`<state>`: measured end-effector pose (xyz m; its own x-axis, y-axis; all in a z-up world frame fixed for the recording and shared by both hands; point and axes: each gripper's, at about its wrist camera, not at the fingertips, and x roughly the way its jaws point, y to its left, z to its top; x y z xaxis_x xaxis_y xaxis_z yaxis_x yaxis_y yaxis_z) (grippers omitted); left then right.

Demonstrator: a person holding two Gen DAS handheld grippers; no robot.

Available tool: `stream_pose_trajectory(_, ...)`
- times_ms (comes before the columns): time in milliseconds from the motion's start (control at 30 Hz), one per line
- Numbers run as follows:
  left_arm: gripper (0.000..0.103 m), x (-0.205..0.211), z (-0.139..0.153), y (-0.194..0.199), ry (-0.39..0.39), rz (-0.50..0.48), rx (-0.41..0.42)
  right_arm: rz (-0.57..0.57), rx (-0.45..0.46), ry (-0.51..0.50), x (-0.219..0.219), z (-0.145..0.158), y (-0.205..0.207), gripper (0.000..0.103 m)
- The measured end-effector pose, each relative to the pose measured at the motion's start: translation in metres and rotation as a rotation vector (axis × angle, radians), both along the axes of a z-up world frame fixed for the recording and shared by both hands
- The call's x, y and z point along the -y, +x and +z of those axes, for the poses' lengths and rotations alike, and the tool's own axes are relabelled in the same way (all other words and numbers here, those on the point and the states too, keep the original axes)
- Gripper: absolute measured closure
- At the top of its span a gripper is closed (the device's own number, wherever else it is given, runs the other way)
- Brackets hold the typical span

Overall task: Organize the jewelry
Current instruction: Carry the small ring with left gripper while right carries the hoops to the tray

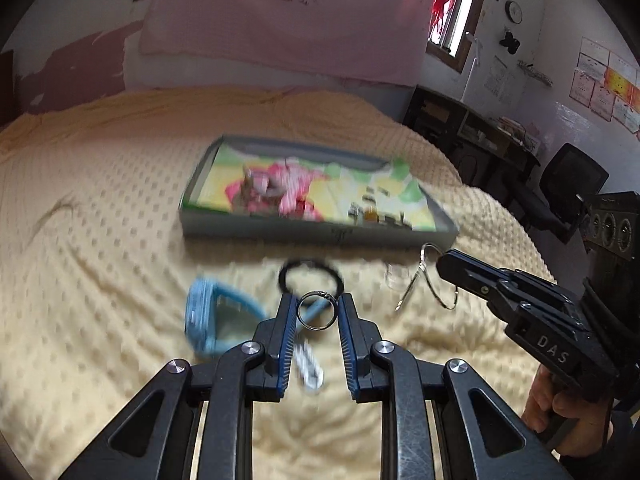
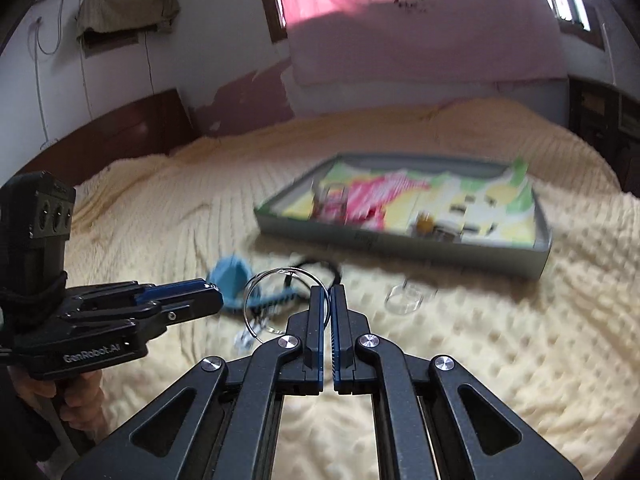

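My left gripper [image 1: 317, 307] is shut on a small silver ring [image 1: 304, 322] pinched between its blue pads, above the yellow bedspread. My right gripper [image 2: 330, 294] is shut on a large thin silver hoop [image 2: 245, 304] that hangs off to the left of its tips. In the left wrist view the right gripper [image 1: 443, 261] enters from the right with the hoop [image 1: 424, 280] at its tip. The left gripper [image 2: 214, 300] shows side-on at the left of the right wrist view. A grey tray [image 1: 320, 236] with a colourful liner lies beyond both and holds several small pieces.
On the bedspread lie a black ring [image 1: 286, 276], a clear bangle [image 2: 404, 300], a blue object [image 1: 200, 320] and a small silver piece [image 1: 310, 368]. A pink cloth hangs behind the bed. Dark furniture and a chair [image 1: 572, 176] stand at the right. A hand [image 1: 548, 400] grips the right handle.
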<state>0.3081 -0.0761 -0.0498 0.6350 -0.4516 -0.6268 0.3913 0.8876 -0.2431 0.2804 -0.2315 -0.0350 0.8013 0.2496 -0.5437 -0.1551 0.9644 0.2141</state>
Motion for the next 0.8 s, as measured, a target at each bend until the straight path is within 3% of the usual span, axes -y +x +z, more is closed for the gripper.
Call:
stream_pose_trajectory(200,0.083,0.027,0.017,0.057,-0.033,0.010,0.040,-0.132,0.051,-0.003,0.040,0.018,0.045,0.100)
stream_pose_trajectory(467,0.083,0.069,-0.008,0.117,-0.033,0.004,-0.019,-0.278,-0.007,0.028,0.084,-0.006,0.097,0.100)
stream_pose_trajectory(667,0.083,0.089,-0.033,0.132,0.032,0.006,-0.097,-0.313,-0.077,0.036,0.102,-0.033,0.109,0.100)
stream_pose_trajectory(800,0.082,0.090,-0.041,0.127,0.043,0.016,-0.099,-0.323,-0.124,0.023,0.103,-0.045,0.108,0.099)
